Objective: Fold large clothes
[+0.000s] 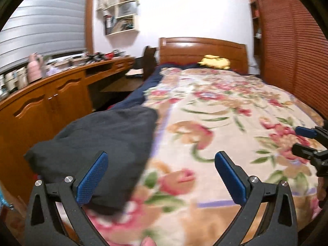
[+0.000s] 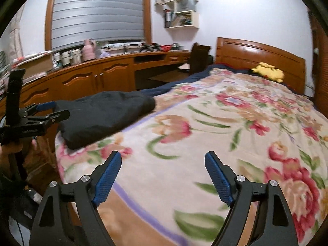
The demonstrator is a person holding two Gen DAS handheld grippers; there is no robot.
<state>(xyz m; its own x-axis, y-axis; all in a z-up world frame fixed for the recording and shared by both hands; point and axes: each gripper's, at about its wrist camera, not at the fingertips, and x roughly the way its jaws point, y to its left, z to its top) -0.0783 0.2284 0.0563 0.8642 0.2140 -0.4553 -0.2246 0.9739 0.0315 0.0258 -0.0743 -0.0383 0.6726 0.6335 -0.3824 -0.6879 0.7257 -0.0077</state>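
A dark folded garment (image 1: 102,143) lies on the left edge of the bed, on the floral blanket (image 1: 225,112). My left gripper (image 1: 161,157) is open, its left pad just over the garment's near corner, nothing between the fingers. In the right wrist view the same garment (image 2: 102,114) lies at the bed's left side, ahead and left of my right gripper (image 2: 163,160), which is open over the bare blanket (image 2: 205,123). The left gripper (image 2: 50,110) shows at the far left, held by a hand. The right gripper (image 1: 303,141) shows at the right edge of the left wrist view.
A wooden cabinet run (image 1: 51,102) with clutter on top lines the left wall, close to the bed. A wooden headboard (image 1: 205,51) and a yellow plush toy (image 1: 215,61) are at the far end. A louvred wardrobe (image 1: 291,41) stands on the right.
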